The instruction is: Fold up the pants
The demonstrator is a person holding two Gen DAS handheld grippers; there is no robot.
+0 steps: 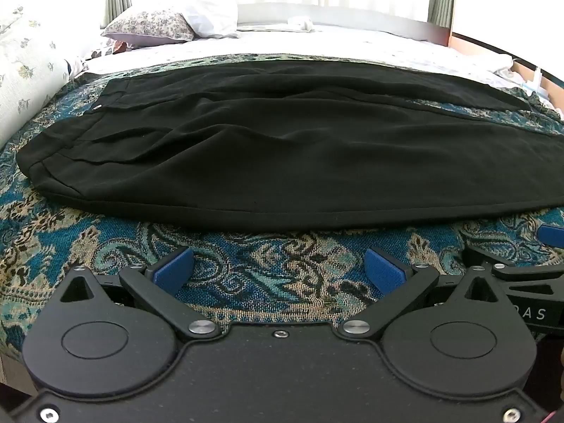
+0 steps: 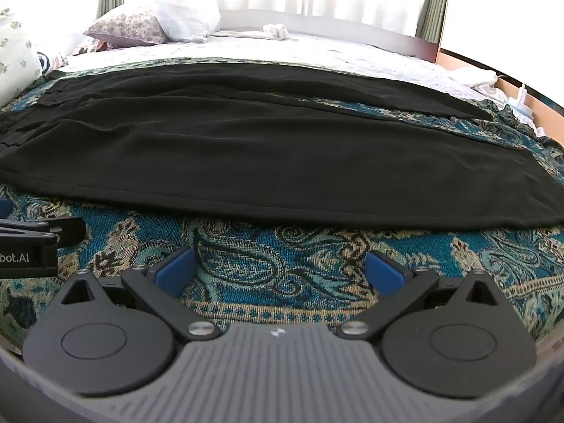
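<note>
Black pants (image 1: 282, 148) lie flat across the bed, waistband at the left, legs running right; they also show in the right wrist view (image 2: 268, 155). The two legs part toward the right, showing the blanket between them. My left gripper (image 1: 280, 269) is open and empty, just short of the pants' near edge over the blanket. My right gripper (image 2: 280, 269) is open and empty, beside the left one, also short of the near edge. The right gripper's side shows at the right of the left wrist view (image 1: 528, 282); the left gripper's side shows at the left of the right wrist view (image 2: 31, 243).
A teal paisley blanket (image 1: 246, 268) covers the near part of the bed under the pants. White sheets and pillows (image 1: 155, 24) lie beyond. A floral pillow (image 1: 24, 70) sits at the left. The wooden bed frame (image 1: 493, 46) and a bright window are behind.
</note>
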